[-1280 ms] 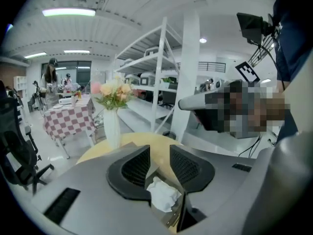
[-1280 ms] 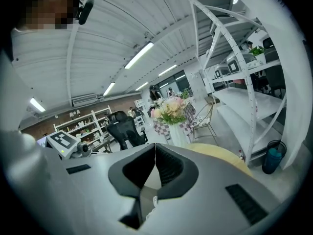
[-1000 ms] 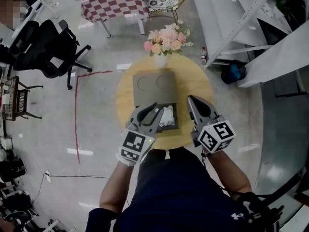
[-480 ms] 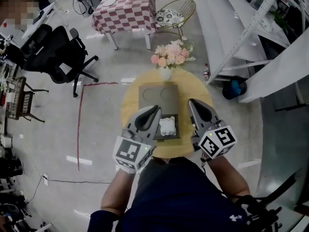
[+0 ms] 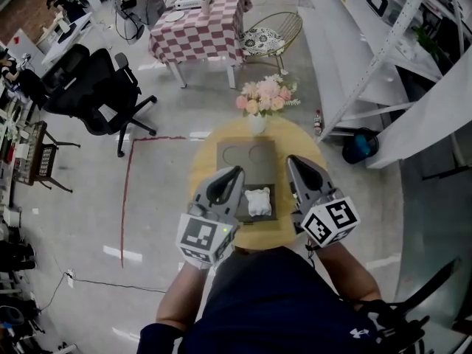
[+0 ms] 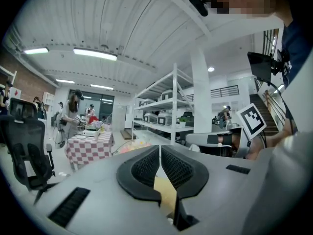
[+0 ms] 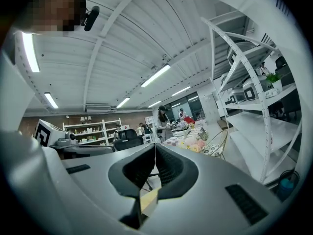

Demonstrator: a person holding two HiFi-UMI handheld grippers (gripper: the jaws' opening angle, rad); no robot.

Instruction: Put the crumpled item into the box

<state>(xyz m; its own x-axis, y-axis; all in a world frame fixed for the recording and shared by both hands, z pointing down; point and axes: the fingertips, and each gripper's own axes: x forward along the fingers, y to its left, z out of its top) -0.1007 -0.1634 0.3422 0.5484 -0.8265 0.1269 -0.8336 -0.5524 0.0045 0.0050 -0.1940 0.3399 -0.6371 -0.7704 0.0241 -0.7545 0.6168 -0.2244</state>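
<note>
The crumpled item [image 5: 259, 201], a white wad, lies inside the open lower half of the grey box [image 5: 247, 157], whose lid is folded back flat and shows two round impressions. The box sits in the middle of a round, pale wooden worktop [image 5: 299, 142], and a vase of pink flowers [image 5: 262, 98] stands at the worktop's far edge, just beyond the lid. The left gripper [image 5: 236, 172] is held over the near left part of the worktop, its tip just beside the box's left edge and apart from the wad. In the left gripper view its fingers [image 6: 146, 168] are closing, the ribbed pads drawn almost together along a thin line with nothing between them. The right gripper [image 5: 290, 161] is held on the other side of the box, near its right edge. In the right gripper view its fingers [image 7: 168, 168] meet at the tip and hold nothing. Whether either gripper touches the worktop is hard to judge from above. On the floor beyond are a table with a red-and-white checked cloth [image 5: 203, 32], a gold wire chair [image 5: 269, 35] and a black office chair [image 5: 96, 91].
</note>
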